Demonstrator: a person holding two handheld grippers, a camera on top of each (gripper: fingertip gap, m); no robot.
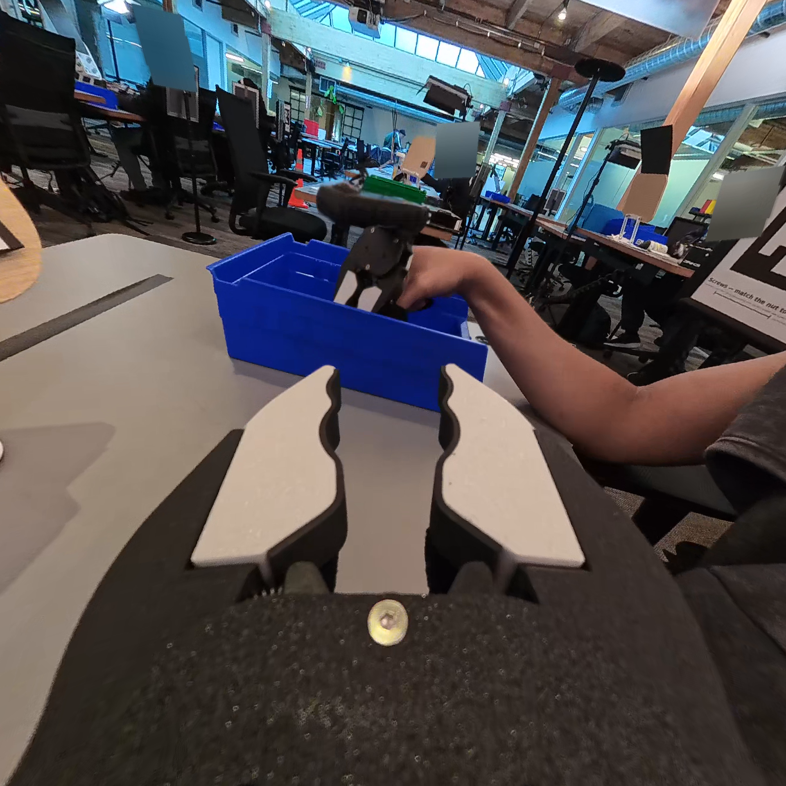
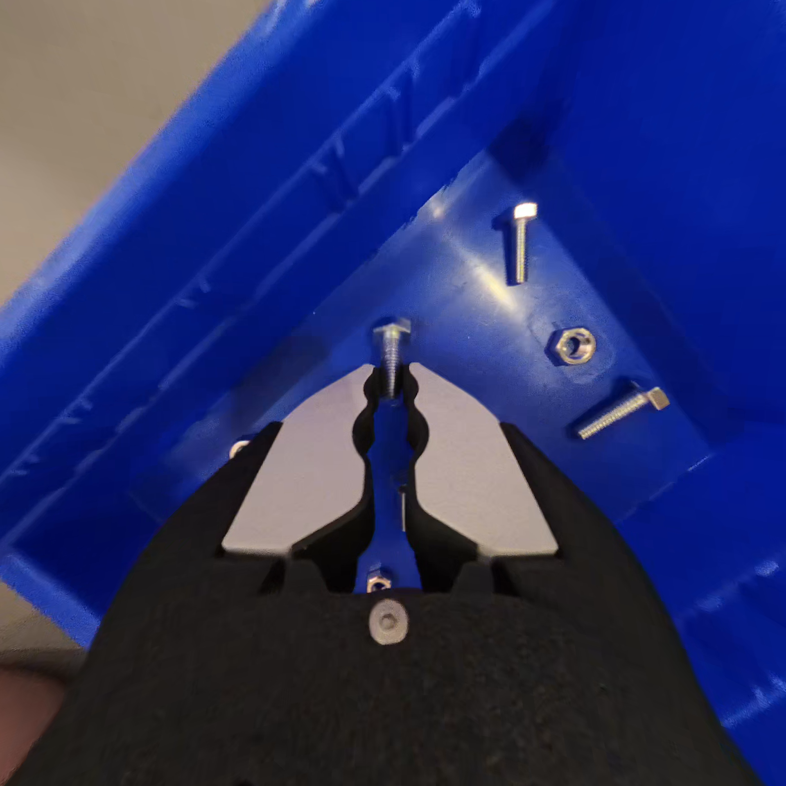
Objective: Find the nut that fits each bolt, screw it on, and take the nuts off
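Right gripper (image 2: 391, 378) fingers clenched on bolt (image 2: 390, 357) mid-frame, shank along fingers, head pointing away, inside bin (image 2: 255, 212), left gripper (image 1: 389, 374) fingers released above desk (image 1: 127, 383).

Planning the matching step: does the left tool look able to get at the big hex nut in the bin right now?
Probably not directly: the left tool sits outside the blue bin, whose near wall stands between it and the hex nut.

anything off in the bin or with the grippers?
Nothing stands out. Loose bolts and a nut lie scattered in the blue bin; the right gripper pinches one bolt by its threads. The left gripper hangs open, empty.
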